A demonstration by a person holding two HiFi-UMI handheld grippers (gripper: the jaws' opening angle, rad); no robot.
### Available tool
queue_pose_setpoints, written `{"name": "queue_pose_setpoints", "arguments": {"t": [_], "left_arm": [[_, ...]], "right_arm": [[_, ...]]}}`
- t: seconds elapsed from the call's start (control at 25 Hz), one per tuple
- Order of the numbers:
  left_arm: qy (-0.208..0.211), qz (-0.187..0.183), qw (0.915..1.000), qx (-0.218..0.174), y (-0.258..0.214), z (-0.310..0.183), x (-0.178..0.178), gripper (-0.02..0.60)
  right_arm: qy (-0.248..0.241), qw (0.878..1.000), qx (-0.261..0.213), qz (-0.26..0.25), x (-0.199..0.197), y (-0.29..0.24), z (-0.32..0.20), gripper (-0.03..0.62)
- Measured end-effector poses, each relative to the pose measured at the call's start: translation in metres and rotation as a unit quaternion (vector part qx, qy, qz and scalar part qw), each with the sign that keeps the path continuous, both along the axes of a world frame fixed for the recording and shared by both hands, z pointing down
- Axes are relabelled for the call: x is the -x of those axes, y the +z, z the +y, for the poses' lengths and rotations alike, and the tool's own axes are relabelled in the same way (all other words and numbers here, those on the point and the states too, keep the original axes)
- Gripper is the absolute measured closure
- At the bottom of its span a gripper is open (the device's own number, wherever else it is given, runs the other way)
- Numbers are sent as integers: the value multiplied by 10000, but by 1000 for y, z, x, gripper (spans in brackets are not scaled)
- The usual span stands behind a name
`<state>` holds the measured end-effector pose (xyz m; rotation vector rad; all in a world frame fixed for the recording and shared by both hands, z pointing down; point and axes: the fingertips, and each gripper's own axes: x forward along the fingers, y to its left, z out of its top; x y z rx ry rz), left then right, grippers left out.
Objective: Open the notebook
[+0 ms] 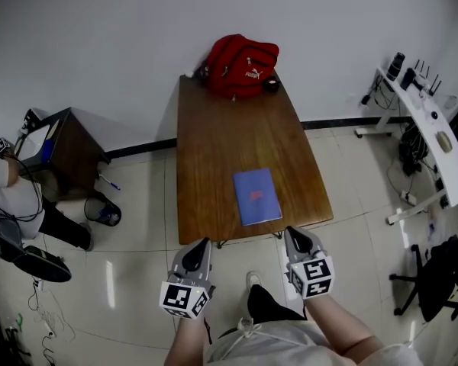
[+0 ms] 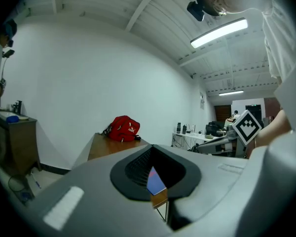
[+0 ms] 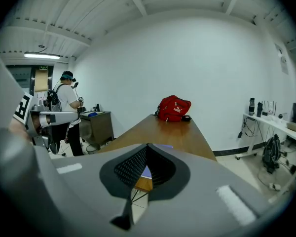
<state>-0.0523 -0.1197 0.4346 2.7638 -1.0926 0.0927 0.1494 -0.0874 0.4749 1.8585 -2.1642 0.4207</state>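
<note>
A closed blue notebook [image 1: 257,196] lies flat on the brown wooden table [image 1: 214,151], toward its near right corner. My left gripper [image 1: 201,247] and right gripper [image 1: 295,236] hover side by side just off the table's near edge, both short of the notebook and touching nothing. In the left gripper view the left gripper [image 2: 153,147] has its jaws together and empty, with the notebook [image 2: 155,180] showing through the hollow between them. The right gripper [image 3: 147,146] looks the same in the right gripper view, shut and empty, with the notebook [image 3: 145,172] beyond its tips.
A red bag [image 1: 240,65] and a small dark object [image 1: 272,85] sit at the table's far end by the wall. A dark side cabinet [image 1: 65,147] and a person [image 1: 8,197] are at the left. A white desk [image 1: 431,128] and a chair [image 1: 443,273] stand at the right.
</note>
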Motion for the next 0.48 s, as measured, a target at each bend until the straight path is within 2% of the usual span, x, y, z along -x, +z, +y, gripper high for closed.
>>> {"name": "queue_pose_setpoints", "arguments": {"t": [0.2, 0.48], "left_arm": [[-39, -67, 9996, 270, 20, -46, -25, 577], [-76, -166, 9968, 781, 67, -83, -46, 577]], "right_arm": [[-33, 9993, 379, -65, -23, 27, -50, 588], [190, 9898, 1408, -116, -49, 107, -85, 575]]}}
